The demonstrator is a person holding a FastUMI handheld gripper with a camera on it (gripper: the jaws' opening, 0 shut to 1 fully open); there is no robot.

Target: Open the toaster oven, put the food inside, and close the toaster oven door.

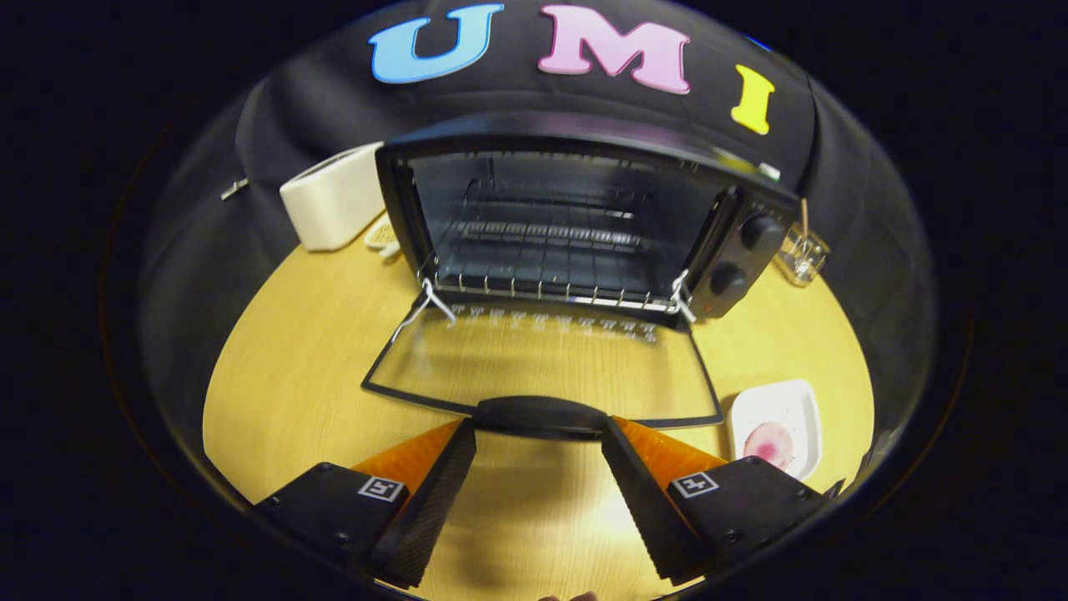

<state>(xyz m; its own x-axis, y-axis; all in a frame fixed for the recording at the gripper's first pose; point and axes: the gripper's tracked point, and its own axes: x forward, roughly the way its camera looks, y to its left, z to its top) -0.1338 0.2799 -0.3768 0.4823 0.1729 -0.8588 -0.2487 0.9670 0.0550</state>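
One piece of food (769, 441), a round pinkish slice, is seen on a white plate (797, 401) that lies off to the right of the tool (539, 434), just beside and slightly ahead of the right finger, and it is on this sideways offset that the coming move is judged to turn. No long axis is offered by the slice, so the approach is probably set by the plate's rim alone. The tool's fingers are held wide apart with nothing clamped, their tips standing either side of the dark door handle (541, 415); whether the handle is touched cannot be told. Ahead of the fingers the glass door (542, 367) is laid flat on the worktop (292, 376), and beyond it the toaster oven (576, 221) is open, its wire rack (542, 250) bare. Opening is judged done; loading and closing remain. Further left, beyond the door, a white toaster (332, 204) is set.
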